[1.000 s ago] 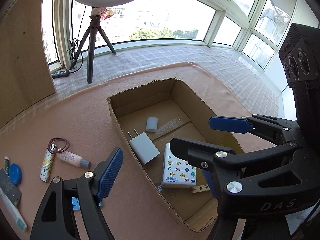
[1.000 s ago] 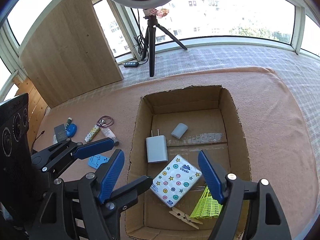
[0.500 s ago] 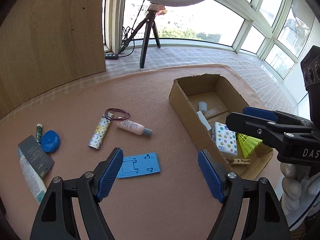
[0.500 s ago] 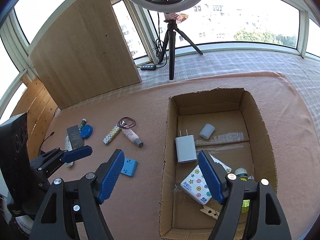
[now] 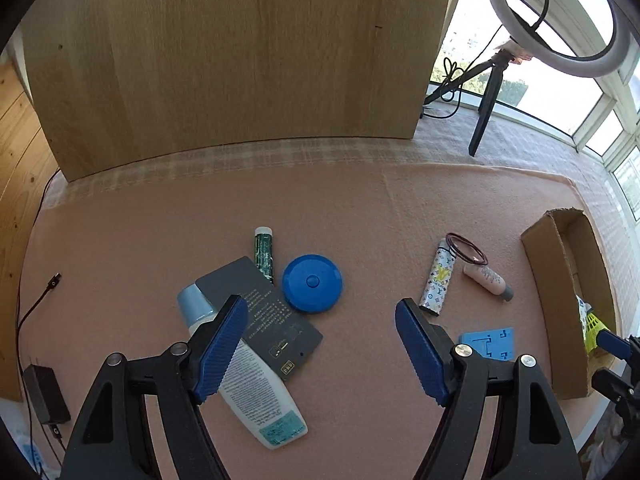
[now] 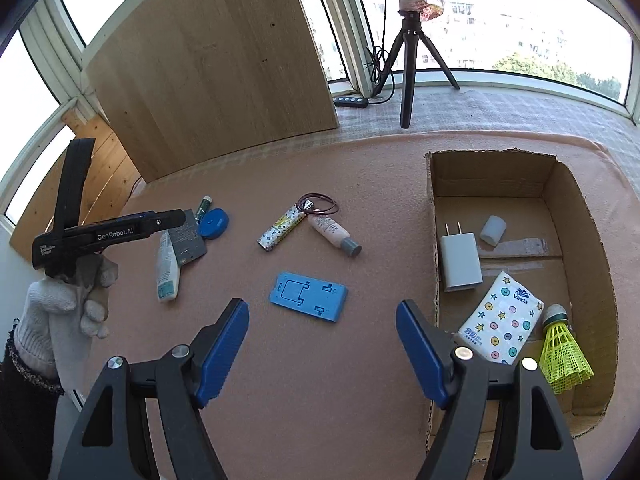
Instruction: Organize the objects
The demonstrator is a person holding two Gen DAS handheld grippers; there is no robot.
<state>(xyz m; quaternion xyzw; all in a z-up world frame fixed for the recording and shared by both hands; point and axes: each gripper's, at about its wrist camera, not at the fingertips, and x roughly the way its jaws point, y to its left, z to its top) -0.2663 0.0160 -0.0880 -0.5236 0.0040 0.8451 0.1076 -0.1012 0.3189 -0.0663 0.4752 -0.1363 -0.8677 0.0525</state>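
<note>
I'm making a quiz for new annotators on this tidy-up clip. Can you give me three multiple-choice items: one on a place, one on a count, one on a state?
1. Where does the yellow shuttlecock lie?
A. on the mat
B. in the cardboard box
C. in a gripper

2. How many things lie in the box?
A. two
B. four
C. six

3. How is the right gripper?
A. open and empty
B. shut on the blue holder
C. shut on nothing

Key: B, it lies beside the tissue pack; B, white charger, small white cap, tissue pack, shuttlecock; A, blue pads apart, nothing between.
</note>
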